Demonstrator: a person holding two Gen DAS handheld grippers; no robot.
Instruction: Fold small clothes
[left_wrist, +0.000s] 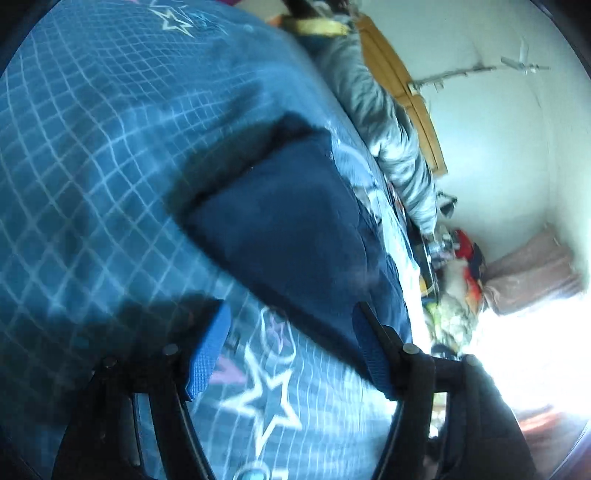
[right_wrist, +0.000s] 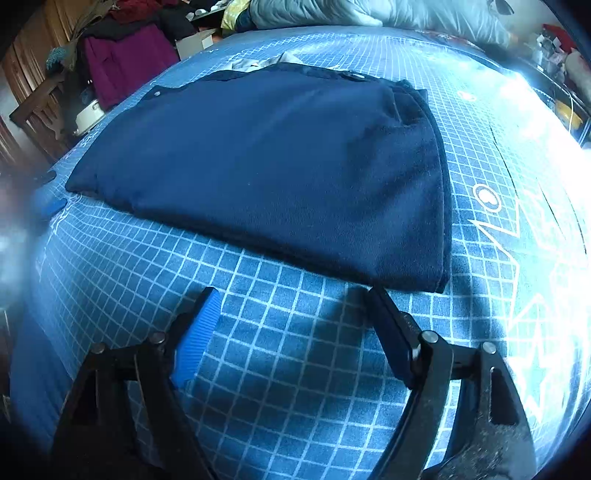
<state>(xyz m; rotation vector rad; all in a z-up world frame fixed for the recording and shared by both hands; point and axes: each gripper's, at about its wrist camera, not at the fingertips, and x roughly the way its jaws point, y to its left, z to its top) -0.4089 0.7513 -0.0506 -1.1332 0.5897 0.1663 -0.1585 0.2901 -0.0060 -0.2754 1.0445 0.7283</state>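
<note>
A folded navy garment (right_wrist: 266, 166) lies flat on the blue grid-patterned bedspread (right_wrist: 295, 350), filling the middle of my right wrist view. My right gripper (right_wrist: 291, 302) hangs at the bottom of that frame with its jaws spread wide and nothing between them; the right-hand fingertip (right_wrist: 376, 299) sits just beside the garment's near corner, though I cannot tell whether it touches. Nothing stands between the tongs and the cloth.

Around the bed, that view shows a purple cloth (right_wrist: 125, 62) draped over dark wooden furniture at upper left, a white pot (right_wrist: 88, 114) below it, and a pale grey quilt (right_wrist: 369, 14) bunched along the top edge. A scrap of light grey fabric (right_wrist: 266, 61) peeks out behind the garment's far edge.

The left wrist view is tilted and smeared with blur. My left gripper (left_wrist: 291, 321) is also spread open at the bottom of the frame, its right finger lying over the garment's (left_wrist: 288, 229) lower edge, while a white star print (left_wrist: 266, 402) on the spread shows between the fingers. Only this view shows the white wall (left_wrist: 498, 147), a wooden headboard (left_wrist: 399, 81) at upper centre, a heap of coloured clutter (left_wrist: 458, 273) at right, and glaring light (left_wrist: 535, 350) at lower right.
</note>
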